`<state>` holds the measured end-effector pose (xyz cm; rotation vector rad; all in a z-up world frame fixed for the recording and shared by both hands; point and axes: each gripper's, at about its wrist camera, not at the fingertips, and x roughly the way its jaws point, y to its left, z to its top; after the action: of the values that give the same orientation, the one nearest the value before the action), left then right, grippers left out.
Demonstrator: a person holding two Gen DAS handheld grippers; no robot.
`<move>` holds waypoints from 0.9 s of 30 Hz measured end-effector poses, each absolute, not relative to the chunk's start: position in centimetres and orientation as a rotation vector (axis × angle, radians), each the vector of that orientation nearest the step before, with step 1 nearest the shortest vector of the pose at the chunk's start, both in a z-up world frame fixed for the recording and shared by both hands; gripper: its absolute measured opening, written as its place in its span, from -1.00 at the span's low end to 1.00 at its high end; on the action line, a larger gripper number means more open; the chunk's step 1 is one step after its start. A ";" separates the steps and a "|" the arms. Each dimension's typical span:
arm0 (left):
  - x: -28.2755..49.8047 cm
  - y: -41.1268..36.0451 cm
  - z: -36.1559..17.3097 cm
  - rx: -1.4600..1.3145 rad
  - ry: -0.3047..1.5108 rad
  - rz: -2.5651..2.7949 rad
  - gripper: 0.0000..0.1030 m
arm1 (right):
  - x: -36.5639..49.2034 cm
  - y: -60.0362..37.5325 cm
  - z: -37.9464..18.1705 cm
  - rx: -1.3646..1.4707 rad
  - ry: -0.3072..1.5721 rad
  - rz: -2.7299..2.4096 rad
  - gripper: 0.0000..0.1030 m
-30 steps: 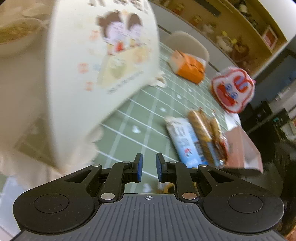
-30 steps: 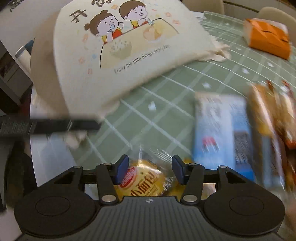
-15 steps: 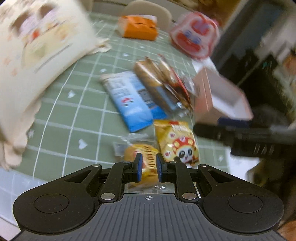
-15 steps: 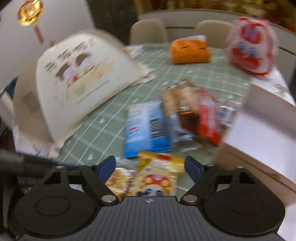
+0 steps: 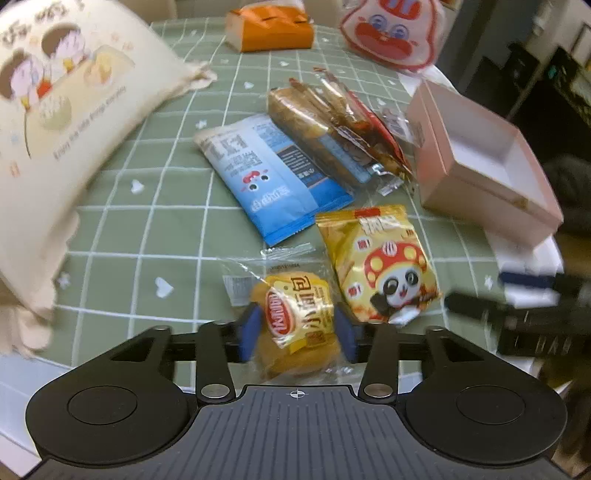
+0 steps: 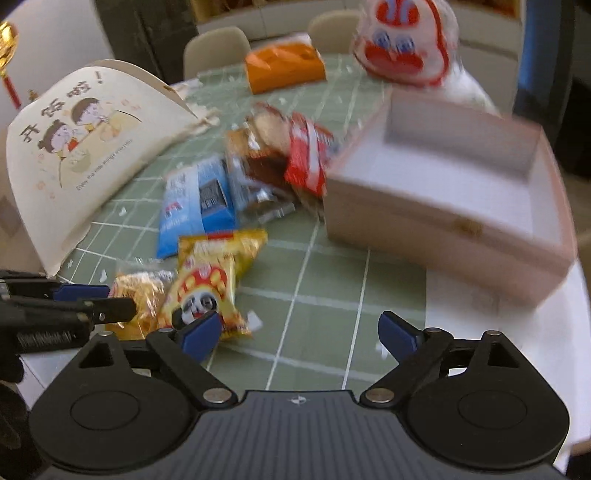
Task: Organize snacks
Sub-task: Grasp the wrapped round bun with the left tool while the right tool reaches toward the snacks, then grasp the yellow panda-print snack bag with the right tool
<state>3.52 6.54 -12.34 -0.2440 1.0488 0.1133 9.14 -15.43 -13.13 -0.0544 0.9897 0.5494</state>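
Observation:
My left gripper (image 5: 298,334) has its blue pads on either side of a small wrapped bun (image 5: 297,325) at the table's near edge; whether they press it I cannot tell. A yellow panda snack bag (image 5: 384,266) lies right of it, a blue-and-white packet (image 5: 266,173) and several brown and red packets (image 5: 340,129) beyond. An open pink box (image 5: 476,155) stands at the right. My right gripper (image 6: 301,332) is open and empty, above the tablecloth in front of the pink box (image 6: 447,210), with the panda bag (image 6: 210,280) by its left finger.
A cream cartoon-printed food cover (image 5: 55,122) stands at the left. An orange box (image 5: 269,27) and a red-and-white character bag (image 5: 395,33) sit at the far side. The green checked tablecloth (image 5: 147,206) ends near me at a white table edge (image 6: 517,354).
My left gripper swung from the food cover to the bun and opened around it. My right gripper left the bun, opened wide and moved right toward the pink box.

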 end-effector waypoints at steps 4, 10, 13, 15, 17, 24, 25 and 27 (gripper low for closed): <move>4.2 6.3 -13.1 -0.228 1.055 0.127 0.19 | 8.9 -16.6 -14.7 -0.005 1.048 0.516 0.83; 3.9 8.0 -14.0 -0.320 1.070 0.108 0.32 | 8.2 -16.8 -15.6 -0.008 1.033 0.522 0.97; 3.3 8.7 -14.1 -0.370 1.059 0.099 0.27 | 8.1 -16.9 -15.7 0.014 1.014 0.514 1.00; 3.1 8.8 -14.1 -0.382 1.050 0.095 0.23 | 8.2 -17.1 -15.7 0.044 1.010 0.503 1.00; 3.1 8.7 -14.0 -0.397 1.054 0.074 0.17 | 8.4 -17.5 -15.7 0.089 1.012 0.488 1.00; 0.8 10.6 -13.2 -0.499 1.069 0.060 0.09 | 8.7 -15.6 -14.8 -0.042 1.030 0.561 0.88; 0.5 10.9 -13.0 -0.510 1.069 0.068 0.09 | 8.2 -15.2 -14.3 -0.057 0.992 0.586 0.88; 0.1 11.3 -12.7 -0.528 1.071 0.086 0.09 | 7.7 -13.9 -13.3 -0.092 0.926 0.627 0.88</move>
<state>0.11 11.34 -12.72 -0.5280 1.0709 0.0858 7.66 -13.87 -13.34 -0.0915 0.9263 0.6274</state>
